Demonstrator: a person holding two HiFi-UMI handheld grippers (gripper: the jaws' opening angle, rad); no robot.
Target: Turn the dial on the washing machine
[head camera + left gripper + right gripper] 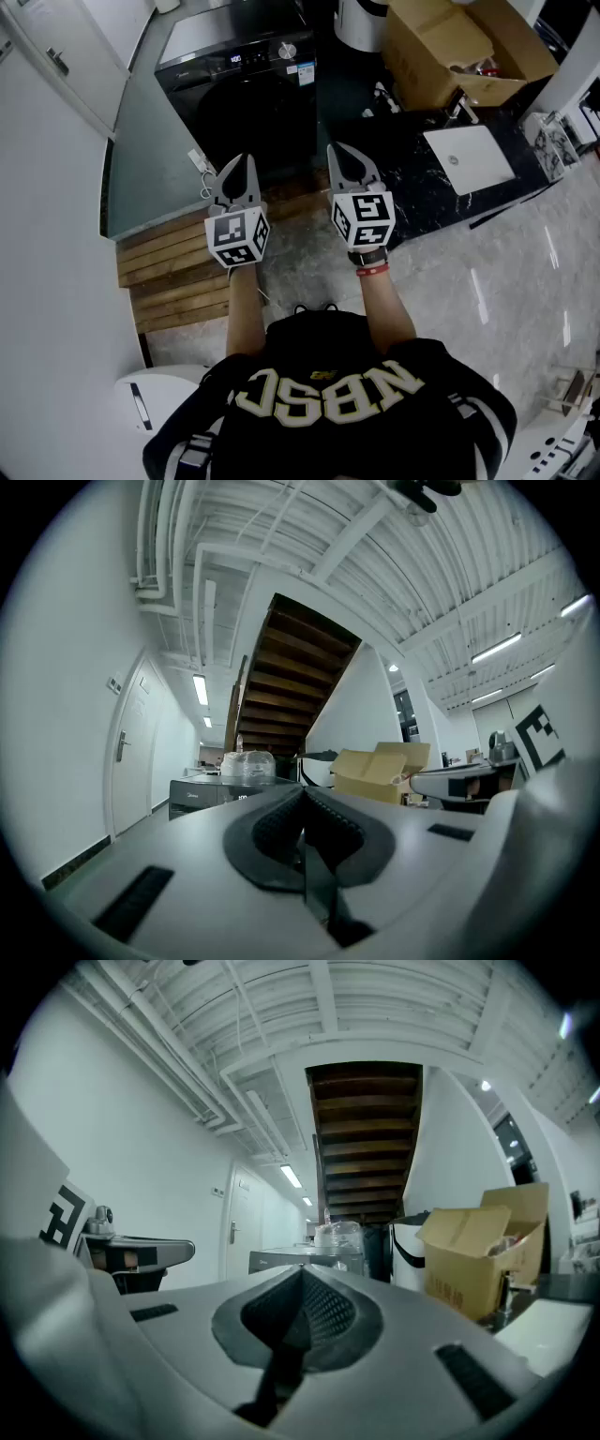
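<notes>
The black washing machine (239, 89) stands at the far end of the floor, with its round silver dial (287, 51) on the top control panel. Both grippers are held side by side in front of the person and well short of the machine. The left gripper (246, 159) is shut with nothing between its jaws. The right gripper (336, 150) is also shut and empty. In the left gripper view the closed jaws (302, 799) point toward the distant machine (199, 794). The right gripper view shows closed jaws (300, 1277) with the machine (295, 1260) far behind them.
A dark counter (412, 192) on the right carries a white laptop (469, 157) and an open cardboard box (459, 47). A white bin (361, 23) stands beside the machine. Wooden slats (173, 272) lie on the floor at left, below a plug with its cable (202, 167). White doors (56, 56) line the left wall.
</notes>
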